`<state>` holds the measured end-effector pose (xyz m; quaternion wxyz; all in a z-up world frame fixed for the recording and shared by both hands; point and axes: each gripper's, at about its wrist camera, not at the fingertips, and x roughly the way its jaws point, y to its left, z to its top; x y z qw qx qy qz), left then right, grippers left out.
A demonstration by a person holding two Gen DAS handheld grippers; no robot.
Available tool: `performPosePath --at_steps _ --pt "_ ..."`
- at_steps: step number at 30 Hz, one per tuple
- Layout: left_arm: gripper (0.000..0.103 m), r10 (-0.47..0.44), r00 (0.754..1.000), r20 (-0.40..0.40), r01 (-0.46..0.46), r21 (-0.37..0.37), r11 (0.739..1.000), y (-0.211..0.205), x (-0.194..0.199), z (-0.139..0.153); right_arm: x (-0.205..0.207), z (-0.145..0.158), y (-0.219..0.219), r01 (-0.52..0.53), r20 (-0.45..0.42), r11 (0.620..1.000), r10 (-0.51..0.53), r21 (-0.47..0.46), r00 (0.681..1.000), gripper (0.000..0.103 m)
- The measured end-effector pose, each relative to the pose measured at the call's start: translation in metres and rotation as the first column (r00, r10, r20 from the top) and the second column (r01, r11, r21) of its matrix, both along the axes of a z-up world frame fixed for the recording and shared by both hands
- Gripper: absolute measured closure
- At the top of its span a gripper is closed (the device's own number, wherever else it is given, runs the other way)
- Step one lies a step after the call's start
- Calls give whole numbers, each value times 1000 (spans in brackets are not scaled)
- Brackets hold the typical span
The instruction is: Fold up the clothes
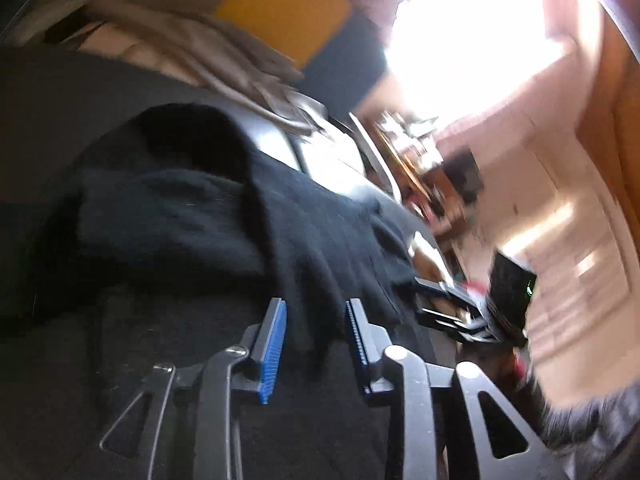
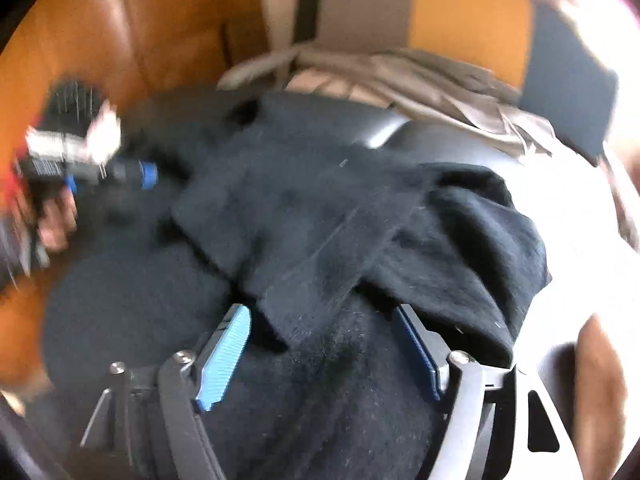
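Black garment (image 2: 320, 216) lies bunched on dark tabletop (image 1: 48, 92), part-folded, flap over flap. Left gripper (image 1: 316, 340): jaws approx half open, cloth between the pads but not pinched. Right gripper (image 2: 320, 352): jaws wide, straddling near edge, no hold. Beige clothes (image 2: 420, 76) piled at far side, prob. awaiting turn.

No legible txt, labels or nos. anywhere; pics blurred.

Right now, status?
Left gripper open, right gripper open. Black garment rumpled, between both jaws. Beige cloth heaped behind.
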<state>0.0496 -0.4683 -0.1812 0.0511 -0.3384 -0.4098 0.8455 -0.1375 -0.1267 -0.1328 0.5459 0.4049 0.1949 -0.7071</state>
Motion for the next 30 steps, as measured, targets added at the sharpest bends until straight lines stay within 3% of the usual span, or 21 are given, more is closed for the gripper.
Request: performPosePath --at_steps 2,5,7,8,9,10,11,12,15,16,18,19,22,23,24,26,29,30 --pt "64 32 999 28 -33 32 999 -3 -11 -7 -14 0 0 71 60 997 -68 -44 996 28" --pt "62 15 996 85 -17 22 1000 9 -35 -16 -35 0 0 180 155 978 -164 -100 974 28" --pt "65 -7 993 119 8 -7 1000 21 -50 -18 -49 -10 -15 237 194 967 -216 -91 957 28" --pt "71 -16 993 121 20 -33 999 28 -54 -16 -50 -15 -24 236 186 969 -219 -75 958 34" --pt "90 -17 994 106 22 -50 998 34 -55 -12 -50 -19 -33 233 174 971 -220 -58 960 48" --pt "98 -19 996 90 25 -67 997 39 -56 -8 -50 -23 -42 230 163 972 -221 -40 962 63" --pt "100 -21 997 74 27 -84 996 45 -57 -4 -47 -21 -47 222 117 975 -218 -27 969 99" --pt "100 -16 998 68 24 -111 994 51 -58 0 -43 -19 -51 214 65 977 -213 -13 975 98" --pt "98 44 988 149 -13 -200 980 57 -56 -8 -35 -12 -58 224 -81 975 -222 13 972 99" --pt "98 61 987 148 -32 -191 981 56 -54 -12 -38 -15 -59 260 -117 965 -256 27 960 98" --pt "83 85 988 131 -64 -163 985 56 -45 -13 -46 -22 -57 292 -111 956 -286 41 952 98" --pt "82 98 988 120 -80 -148 986 57 -38 -12 -47 -22 -55 300 -99 954 -296 29 950 98" --pt "73 159 982 103 -149 -99 984 59 -3 -10 -49 -18 -46 331 -65 944 -331 -4 942 76" --pt "72 186 977 107 -177 -91 980 60 10 -11 -44 -11 -40 325 -57 945 -326 -32 944 62" --pt "71 222 968 115 -212 -92 973 60 27 -12 -40 -7 -37 314 -53 948 -317 -54 947 39" --pt "71 299 946 129 -287 -99 953 56 65 -15 -21 3 -27 278 -14 954 -281 -107 959 9" --pt "68 401 907 130 -388 -115 914 50 127 -17 14 3 -18 234 -25 965 -238 -117 971 3" --pt "67 450 880 152 -424 -176 888 48 142 -13 24 0 -18 226 -48 969 -232 -100 972 0"
